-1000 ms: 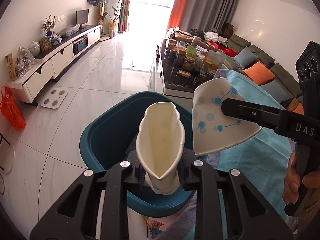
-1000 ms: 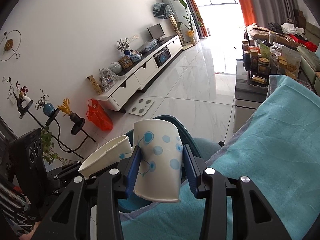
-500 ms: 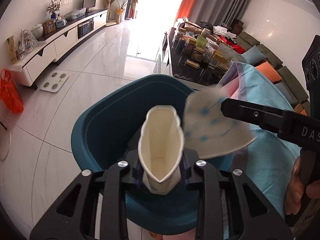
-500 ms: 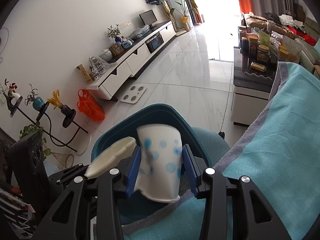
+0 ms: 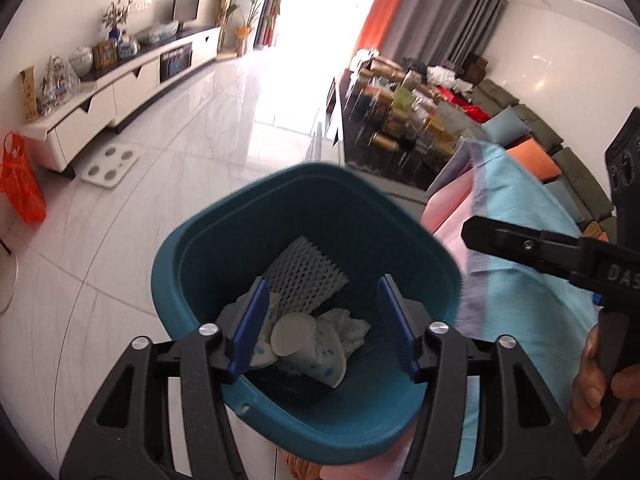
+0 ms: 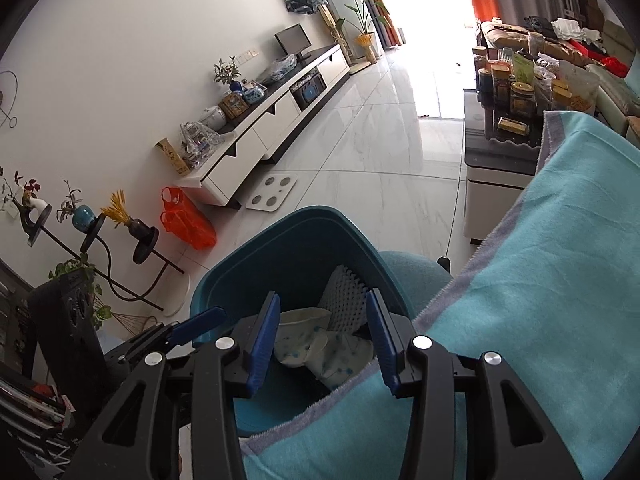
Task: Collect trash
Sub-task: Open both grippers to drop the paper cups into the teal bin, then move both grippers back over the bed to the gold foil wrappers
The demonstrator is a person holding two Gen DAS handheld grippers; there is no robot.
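Observation:
A teal trash bin [image 5: 280,204] stands on the floor beside the table; it also shows in the right wrist view [image 6: 304,236]. Inside lie two blue-dotted white paper cups [image 5: 308,348] [image 6: 316,344], a white foam net [image 5: 304,276] and crumpled tissue [image 5: 348,326]. My left gripper [image 5: 324,328] is open and empty above the bin. My right gripper [image 6: 322,340] is open and empty over the bin's near edge; it shows in the left wrist view [image 5: 532,246] at the right.
A table with a light blue cloth [image 6: 540,300] is at the right. A white TV cabinet [image 6: 272,128] lines the left wall, with an orange bag [image 6: 184,220] and a floor scale [image 6: 272,196] near it. A cluttered coffee table [image 5: 400,128] lies beyond.
Both grippers opened and let go of their paper cups, which dropped into the bin. Both grippers now hover open above it.

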